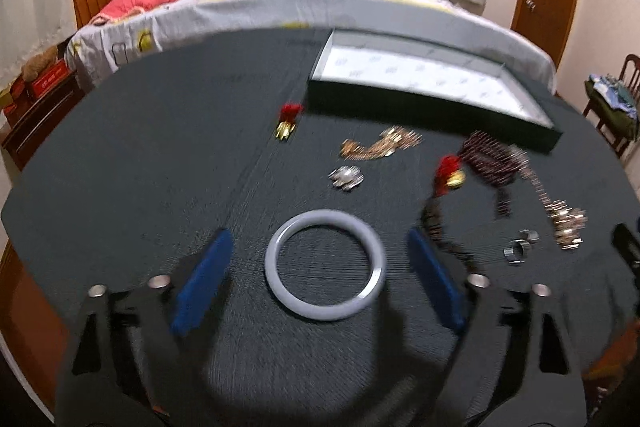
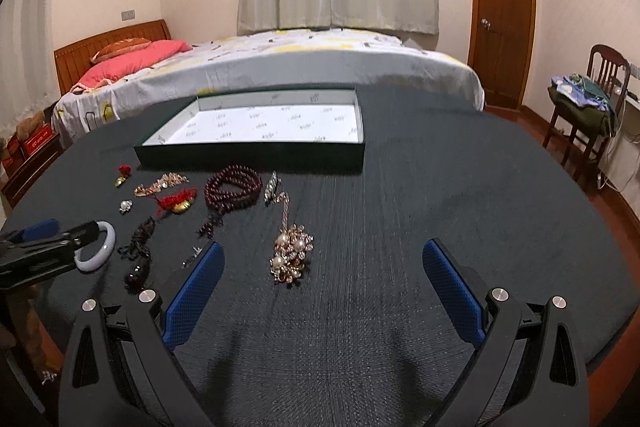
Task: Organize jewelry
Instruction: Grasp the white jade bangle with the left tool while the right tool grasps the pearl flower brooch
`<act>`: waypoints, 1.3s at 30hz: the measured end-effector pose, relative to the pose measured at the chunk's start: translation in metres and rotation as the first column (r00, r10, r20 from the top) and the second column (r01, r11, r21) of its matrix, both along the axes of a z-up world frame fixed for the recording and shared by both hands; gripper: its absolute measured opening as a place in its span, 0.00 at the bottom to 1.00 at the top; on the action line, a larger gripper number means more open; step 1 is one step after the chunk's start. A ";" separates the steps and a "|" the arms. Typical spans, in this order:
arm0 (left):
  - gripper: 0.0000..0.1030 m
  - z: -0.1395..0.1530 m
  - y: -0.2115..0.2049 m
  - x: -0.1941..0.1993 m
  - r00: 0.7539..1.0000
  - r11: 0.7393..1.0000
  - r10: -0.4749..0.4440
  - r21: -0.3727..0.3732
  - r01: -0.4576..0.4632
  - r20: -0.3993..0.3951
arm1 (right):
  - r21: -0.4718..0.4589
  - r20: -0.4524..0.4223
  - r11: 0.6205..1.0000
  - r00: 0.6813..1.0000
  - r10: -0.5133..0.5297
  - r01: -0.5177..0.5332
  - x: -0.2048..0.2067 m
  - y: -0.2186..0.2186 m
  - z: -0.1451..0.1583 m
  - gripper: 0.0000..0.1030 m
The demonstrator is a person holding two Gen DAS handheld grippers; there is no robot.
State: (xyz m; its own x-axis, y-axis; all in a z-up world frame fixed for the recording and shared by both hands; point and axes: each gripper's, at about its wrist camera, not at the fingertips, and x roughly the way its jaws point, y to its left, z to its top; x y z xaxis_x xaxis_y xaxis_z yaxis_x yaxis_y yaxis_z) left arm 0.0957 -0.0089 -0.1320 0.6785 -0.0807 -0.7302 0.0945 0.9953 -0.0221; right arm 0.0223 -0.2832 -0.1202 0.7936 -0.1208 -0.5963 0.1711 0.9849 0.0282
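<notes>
The dark table (image 2: 440, 195) carries an open tray (image 2: 256, 131) far ahead of both claws. The left claw (image 1: 320, 259) stands apart around the pale bangle (image 1: 324, 267), pads not touching it. The right claw (image 2: 322, 267) gapes over bare cloth, a pearl brooch (image 2: 290, 253) just left of its middle.

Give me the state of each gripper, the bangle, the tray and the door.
Left gripper: open, straddling the bangle, no contact.
Right gripper: open, nothing between the pads.
White bangle: flat on the cloth.
Tray: open, nothing inside.
Door: shut.
</notes>
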 end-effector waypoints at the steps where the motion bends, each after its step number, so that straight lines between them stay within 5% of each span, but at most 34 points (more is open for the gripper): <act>1: 0.79 -0.004 0.001 0.003 1.000 1.000 0.003 -0.004 -0.004 -0.012 | 0.004 -0.010 1.000 1.000 0.000 0.000 0.002 0.000 -0.003 0.94; 20: 0.93 -0.022 -0.002 0.009 1.000 1.000 -0.015 0.024 0.015 -0.024 | 0.033 -0.070 0.999 0.997 0.031 -0.029 0.028 0.002 -0.017 0.94; 22: 0.88 -0.021 -0.002 0.009 1.000 1.000 -0.017 0.022 0.018 -0.020 | 0.036 -0.074 0.999 0.997 0.034 -0.032 0.034 0.001 -0.017 0.94; 24: 0.67 -0.019 -0.004 0.007 0.999 0.999 -0.033 0.023 0.033 0.004 | 0.045 -0.080 0.999 0.996 0.034 -0.030 0.039 -0.001 -0.018 0.94; 30: 0.67 -0.018 -0.003 0.007 0.999 0.999 -0.035 0.021 0.034 0.012 | 0.067 -0.120 0.997 0.992 0.045 -0.037 0.055 -0.002 -0.024 0.93; 32: 0.67 -0.018 -0.002 0.007 0.999 0.999 -0.030 0.018 0.030 0.014 | 0.070 -0.132 0.997 0.990 0.055 -0.046 0.059 -0.001 -0.027 0.87; 34: 0.67 -0.018 -0.002 0.007 1.000 0.999 -0.027 0.018 0.027 0.016 | 0.071 -0.164 0.996 0.984 0.068 -0.057 0.063 0.001 -0.032 0.60; 39: 0.67 -0.018 0.002 0.008 1.000 1.000 -0.019 0.019 0.019 0.018 | 0.054 -0.182 0.996 0.980 0.078 -0.069 0.064 0.006 -0.037 0.49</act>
